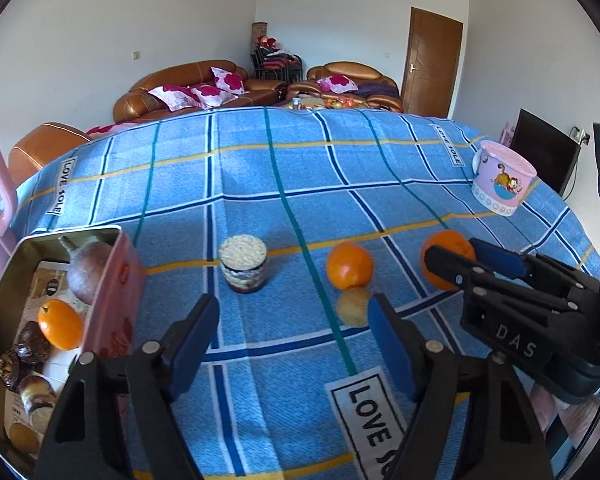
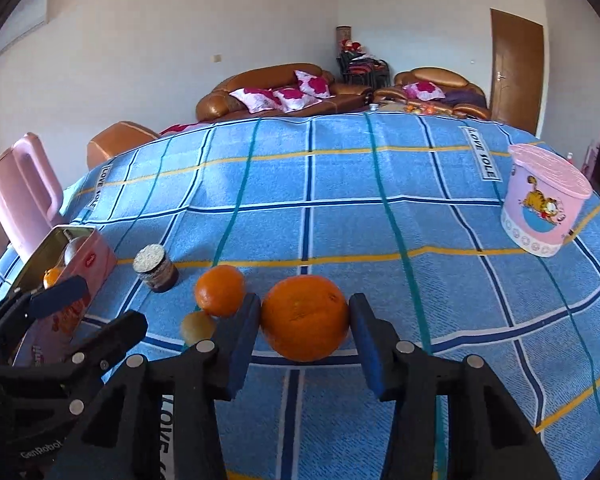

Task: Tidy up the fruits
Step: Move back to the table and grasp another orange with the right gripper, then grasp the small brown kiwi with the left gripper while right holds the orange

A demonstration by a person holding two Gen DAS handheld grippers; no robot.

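A large orange (image 2: 304, 318) sits on the blue checked cloth between the fingers of my right gripper (image 2: 305, 334); the jaws stand around it with small gaps, open. It also shows in the left wrist view (image 1: 444, 258). A smaller orange (image 1: 349, 266) and a small yellow fruit (image 1: 352, 307) lie left of it. My left gripper (image 1: 292, 340) is open and empty above the cloth. A pink tin (image 1: 112, 292) at left holds a small orange (image 1: 59, 324), a brownish round fruit (image 1: 86, 276) and wrapped snacks.
A small jar with a pale lid (image 1: 244, 265) stands between the tin and the oranges. A pink Garfield container (image 2: 544, 200) stands at the right. A pink jug (image 2: 20, 196) stands at the far left. Sofas lie beyond the table's far edge.
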